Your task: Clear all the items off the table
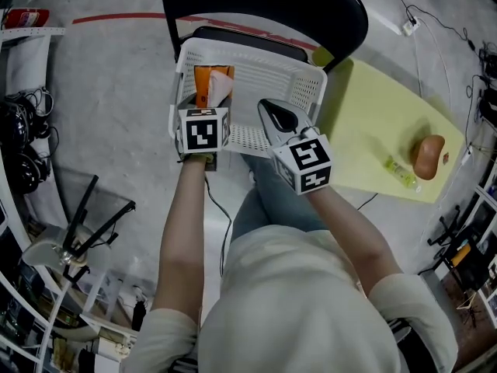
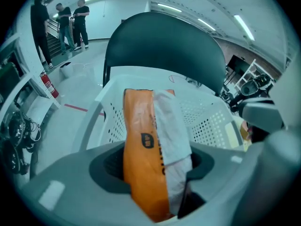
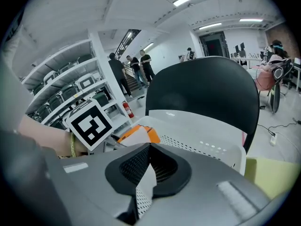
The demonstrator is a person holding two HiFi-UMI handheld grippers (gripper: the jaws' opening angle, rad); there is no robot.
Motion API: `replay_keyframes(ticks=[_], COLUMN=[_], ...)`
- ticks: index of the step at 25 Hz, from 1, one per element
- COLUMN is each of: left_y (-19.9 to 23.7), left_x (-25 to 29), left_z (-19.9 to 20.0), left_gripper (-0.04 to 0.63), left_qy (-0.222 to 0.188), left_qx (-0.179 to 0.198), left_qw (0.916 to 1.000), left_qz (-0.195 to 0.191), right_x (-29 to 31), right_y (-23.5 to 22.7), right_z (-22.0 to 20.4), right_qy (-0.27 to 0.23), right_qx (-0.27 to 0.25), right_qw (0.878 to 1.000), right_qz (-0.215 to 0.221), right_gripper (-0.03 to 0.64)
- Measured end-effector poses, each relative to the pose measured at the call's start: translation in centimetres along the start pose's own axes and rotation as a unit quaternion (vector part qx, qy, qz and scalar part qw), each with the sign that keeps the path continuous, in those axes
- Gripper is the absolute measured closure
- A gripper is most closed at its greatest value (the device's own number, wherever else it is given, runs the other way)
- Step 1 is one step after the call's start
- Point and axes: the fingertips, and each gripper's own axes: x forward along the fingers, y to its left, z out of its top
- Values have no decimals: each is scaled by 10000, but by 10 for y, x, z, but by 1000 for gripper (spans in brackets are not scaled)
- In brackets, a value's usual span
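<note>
- On the black chair [image 1: 264, 2] sits a white basket [image 1: 311, 84] with perforated walls, straight ahead of the person.
- Over the basket's back left part, the left gripper [image 1: 211, 103] holds an orange and white packet [image 1: 211, 80]. Its jaws stand partly apart and press on the packet's two flat sides, with the packet standing upright between them.
- Seen from the left gripper view, the packet [image 2: 146, 149] has its orange half on the left and its white half on the right, with the basket wall [image 2: 211, 121] behind it. Whether it touches the basket floor cannot be told.
- Beside it, the right gripper [image 1: 281, 119] hangs over the basket's front right part with its jaws pressed together and nothing clamped between them.
- To the right of the chair stands a yellow-green table [image 1: 373, 130].
- Near the table's far right end lies a brown rounded thing [image 1: 428, 156], and just beside it a small yellow-green tube [image 1: 401, 172]. Both are well apart from the grippers.
</note>
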Motion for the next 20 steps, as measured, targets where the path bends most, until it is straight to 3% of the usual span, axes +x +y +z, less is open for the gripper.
replay_keyframes(ticks=[13,20], left_y=[12,17], left_x=[47,47], left_z=[-4,-1], left_gripper=[302,216], left_qy=[382,251], left_qx=[268,239], left_qw=[9989,9994], left_qz=[-7,84], right_x=[29,26], right_y=[-15,-15], right_z=[-11,-15], right_qy=[50,56], right_qx=[236,308], right_qw=[9996,9993], right_qz=[-143,-193], right_gripper=[618,618])
